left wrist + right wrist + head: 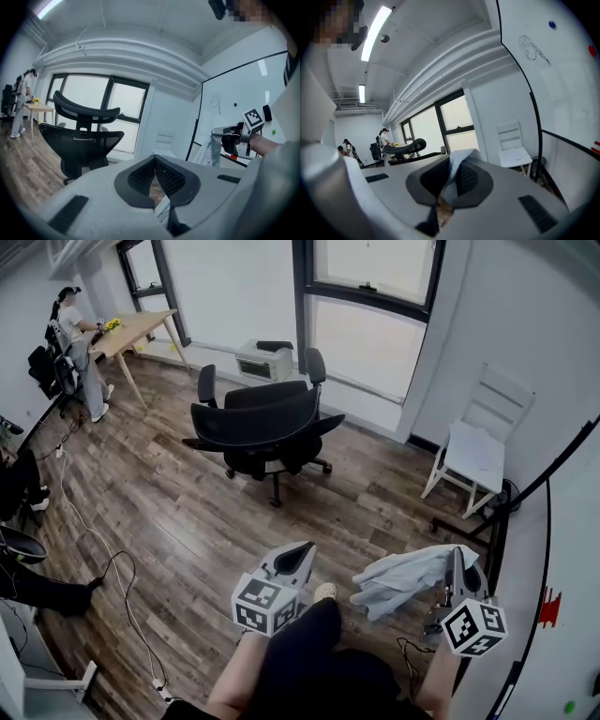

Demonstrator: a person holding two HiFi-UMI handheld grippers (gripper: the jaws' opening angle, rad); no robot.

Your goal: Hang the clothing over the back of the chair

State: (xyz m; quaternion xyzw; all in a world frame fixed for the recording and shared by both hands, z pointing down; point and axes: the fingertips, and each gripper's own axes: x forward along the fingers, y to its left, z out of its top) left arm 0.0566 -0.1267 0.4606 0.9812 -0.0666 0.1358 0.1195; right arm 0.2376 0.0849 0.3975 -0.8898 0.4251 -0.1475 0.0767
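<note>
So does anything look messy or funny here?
Just the clothing: it dangles in a crumpled bunch from the right gripper, away from the black chair across the floor. Nothing looks spilled or broken.

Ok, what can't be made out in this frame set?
- Head view: what garment the clothing is; it hangs bunched from the right hand-held gripper.
- Left gripper view: the pale patch low between the jaws of the left hand-held gripper; the gripper's body cuts it off.
- Head view: items on the far desk; too small.
</note>
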